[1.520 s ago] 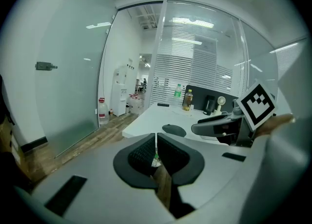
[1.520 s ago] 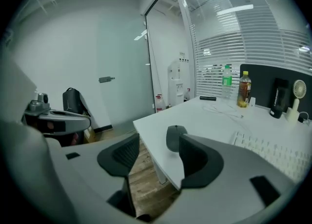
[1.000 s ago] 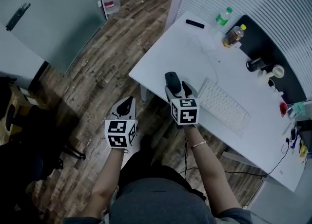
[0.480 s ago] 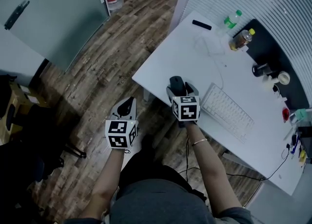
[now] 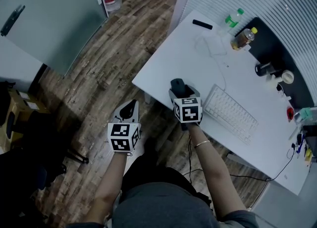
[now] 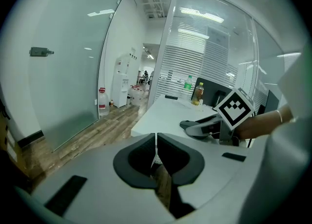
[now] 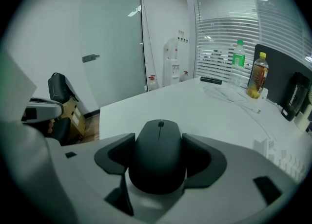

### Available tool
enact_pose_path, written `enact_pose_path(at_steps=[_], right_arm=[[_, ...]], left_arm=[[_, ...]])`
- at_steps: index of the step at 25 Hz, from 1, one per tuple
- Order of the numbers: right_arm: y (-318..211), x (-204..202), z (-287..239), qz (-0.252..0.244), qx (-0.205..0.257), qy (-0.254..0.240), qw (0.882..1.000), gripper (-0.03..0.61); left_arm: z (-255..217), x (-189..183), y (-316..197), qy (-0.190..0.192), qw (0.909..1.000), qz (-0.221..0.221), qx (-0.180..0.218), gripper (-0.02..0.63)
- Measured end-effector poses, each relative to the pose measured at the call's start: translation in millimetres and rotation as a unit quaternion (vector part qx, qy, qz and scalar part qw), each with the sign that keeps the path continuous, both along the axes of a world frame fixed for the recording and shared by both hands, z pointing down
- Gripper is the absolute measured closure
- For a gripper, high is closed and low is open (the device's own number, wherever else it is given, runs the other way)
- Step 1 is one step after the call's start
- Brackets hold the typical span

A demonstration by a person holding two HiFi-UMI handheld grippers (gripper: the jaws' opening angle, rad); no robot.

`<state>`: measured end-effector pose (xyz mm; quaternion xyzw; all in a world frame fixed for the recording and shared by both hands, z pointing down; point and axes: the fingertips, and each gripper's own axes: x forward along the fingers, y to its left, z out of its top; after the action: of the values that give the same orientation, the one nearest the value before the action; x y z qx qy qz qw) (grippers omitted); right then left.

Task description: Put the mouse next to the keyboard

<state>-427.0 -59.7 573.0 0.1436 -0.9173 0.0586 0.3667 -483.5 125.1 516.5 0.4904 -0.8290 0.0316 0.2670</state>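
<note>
In the head view the right hand-held gripper (image 5: 179, 92) reaches over the near left corner of the white surface (image 5: 198, 53), with the black mouse (image 5: 176, 84) between its jaws. The keyboard (image 5: 230, 114) lies to the right of it on the same surface, close but apart, with a bare strip between them. The left hand-held gripper (image 5: 128, 108) hangs at lower left over the wooden floor (image 5: 114, 58), clear of the surface.

In the left gripper view the left hand-held gripper (image 6: 155, 145) has its jaws pressed together with nothing between them. The right hand-held gripper (image 6: 202, 128) shows at right centre, low over the surface edge.

In the right gripper view the mouse (image 7: 158, 167) fills the gap of the right hand-held gripper (image 7: 160, 147). Both jaws lie against its sides, so it is pinched. These jaws have just been closing a little, with the mouse between them. The open surface (image 7: 204, 111) stretches ahead, and one corner of the keyboard (image 7: 279, 158) shows at lower right. Whether the mouse already rests on the surface cannot be told.

As a judgement, the carry is nearly done, since the mouse is over the surface on the keyboard's left. What seems left is to bring it closer to the keyboard if needed, set it down, and spread the jaws.
</note>
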Motion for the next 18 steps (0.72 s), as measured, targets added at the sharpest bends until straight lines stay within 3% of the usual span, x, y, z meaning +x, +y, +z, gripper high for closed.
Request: enact_pose_path(at_steps=[18], right_arm=[[20.9, 13.2, -34.4, -0.003, 0.001, -0.050, 0.999, 0.279]], left_arm=[[-14.4, 1.2, -7.4, -0.016, 0.9997, 0.014, 0.009, 0.584]])
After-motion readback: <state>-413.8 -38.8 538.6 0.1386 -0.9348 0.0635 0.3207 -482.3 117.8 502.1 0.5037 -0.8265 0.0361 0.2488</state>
